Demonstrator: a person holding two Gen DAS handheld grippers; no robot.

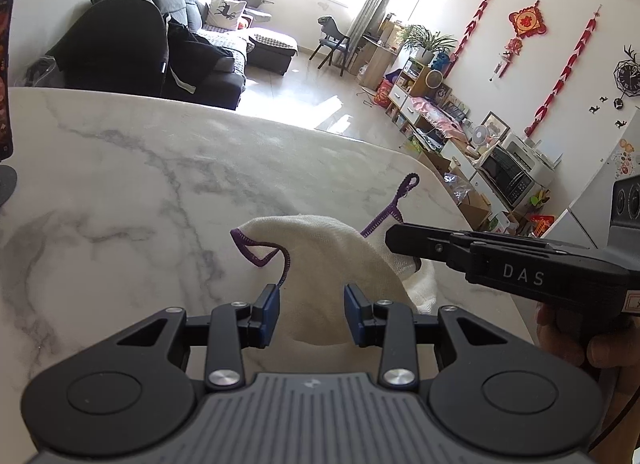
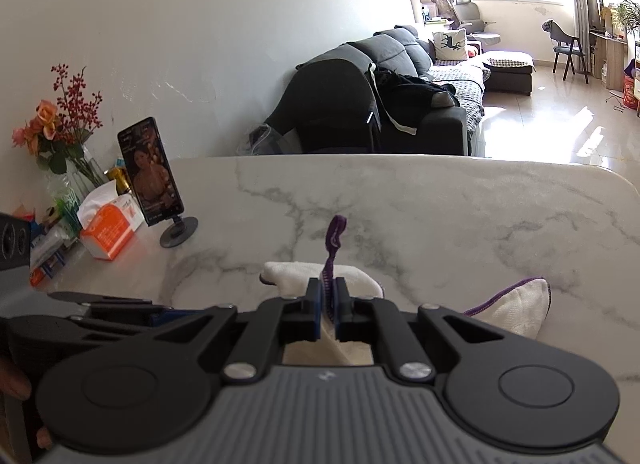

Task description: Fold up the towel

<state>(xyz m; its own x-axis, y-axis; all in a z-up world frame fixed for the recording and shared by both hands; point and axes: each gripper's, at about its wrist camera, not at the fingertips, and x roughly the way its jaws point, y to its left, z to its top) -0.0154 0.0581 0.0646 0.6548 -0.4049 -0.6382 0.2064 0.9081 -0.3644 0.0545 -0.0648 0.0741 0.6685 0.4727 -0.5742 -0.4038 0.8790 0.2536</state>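
Note:
A cream towel with purple stitched edging lies bunched on the white marble table. My left gripper is open, its blue pads either side of the towel's raised fold. My right gripper is shut on the towel's purple edge, with the hanging loop sticking up past the pads. The right gripper also shows in the left wrist view, coming in from the right and pinching the cloth. Another towel corner lies to the right.
A phone on a stand, an orange tissue box and a vase of flowers stand at the table's left by the wall. The table's far edge faces a dark sofa.

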